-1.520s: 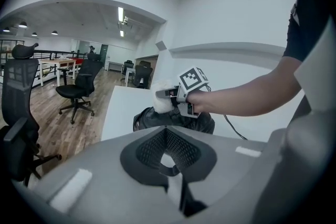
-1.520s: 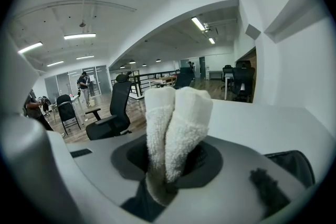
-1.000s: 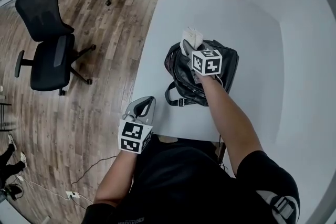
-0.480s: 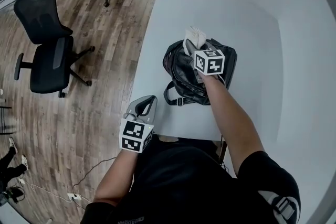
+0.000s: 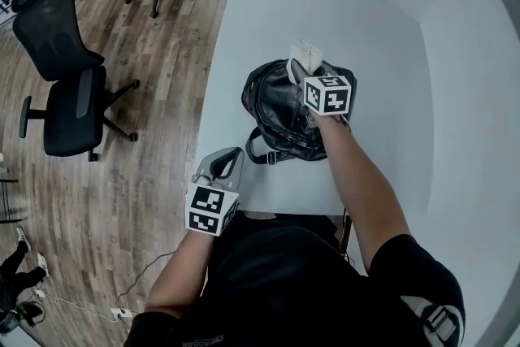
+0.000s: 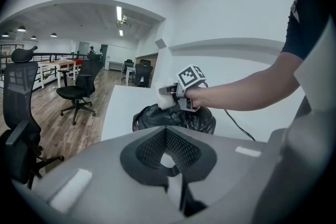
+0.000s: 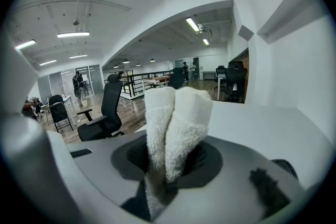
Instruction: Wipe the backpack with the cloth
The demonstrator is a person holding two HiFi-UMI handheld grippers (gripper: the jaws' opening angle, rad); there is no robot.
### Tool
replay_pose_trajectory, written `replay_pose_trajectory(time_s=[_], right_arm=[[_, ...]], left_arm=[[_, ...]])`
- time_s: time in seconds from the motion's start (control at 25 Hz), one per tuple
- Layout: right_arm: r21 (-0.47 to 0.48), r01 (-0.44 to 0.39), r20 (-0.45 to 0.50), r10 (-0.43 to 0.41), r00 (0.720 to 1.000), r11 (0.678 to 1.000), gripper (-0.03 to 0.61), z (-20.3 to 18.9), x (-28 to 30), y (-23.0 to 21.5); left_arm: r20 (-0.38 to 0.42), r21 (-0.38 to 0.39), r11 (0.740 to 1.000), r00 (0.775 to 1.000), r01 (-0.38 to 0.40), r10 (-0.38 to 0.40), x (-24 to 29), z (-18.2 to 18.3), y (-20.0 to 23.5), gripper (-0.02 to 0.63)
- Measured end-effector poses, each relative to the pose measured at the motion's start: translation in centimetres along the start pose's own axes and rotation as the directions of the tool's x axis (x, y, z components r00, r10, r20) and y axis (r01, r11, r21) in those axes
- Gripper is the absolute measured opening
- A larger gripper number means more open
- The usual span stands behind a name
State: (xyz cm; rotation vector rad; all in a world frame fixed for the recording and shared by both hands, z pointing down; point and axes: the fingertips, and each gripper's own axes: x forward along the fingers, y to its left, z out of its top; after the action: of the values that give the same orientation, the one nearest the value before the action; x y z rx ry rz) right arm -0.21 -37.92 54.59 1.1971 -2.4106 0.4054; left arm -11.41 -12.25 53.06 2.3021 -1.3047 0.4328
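Right gripper is pinching the folded white cloth, which pokes out past the jaws right over the far top edge of the black backpack. The bag lies on the white table, near the front edge. I'd tip the cloth down flat onto the bag and wipe in long strokes. Left gripper hangs at the table's near edge, jaws pressed together and empty. It could pin the bag so it doesn't slide.

Wood floor, black chairs, white table
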Motion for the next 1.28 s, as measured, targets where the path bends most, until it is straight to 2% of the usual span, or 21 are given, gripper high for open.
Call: replay_pose_trajectory(time_s=[0.52, 1.28], right_arm=[[0.032, 0.091, 0.034, -0.092, 0.995, 0.995, 0.109, 0.8, -3.9, -4.8], [0.065, 0.199, 0.091, -0.204, 0.975, 0.978, 0.109, 2.5, -9.5, -9.4]], left_arm=[[-0.006, 0.065, 0.995, 0.997, 0.079, -0.079, 2.3, 1.4, -2.4, 0.005], [-0.005, 0.102, 0.982, 0.987, 0.161, -0.161, 3.9, 2.4, -4.8, 0.005]])
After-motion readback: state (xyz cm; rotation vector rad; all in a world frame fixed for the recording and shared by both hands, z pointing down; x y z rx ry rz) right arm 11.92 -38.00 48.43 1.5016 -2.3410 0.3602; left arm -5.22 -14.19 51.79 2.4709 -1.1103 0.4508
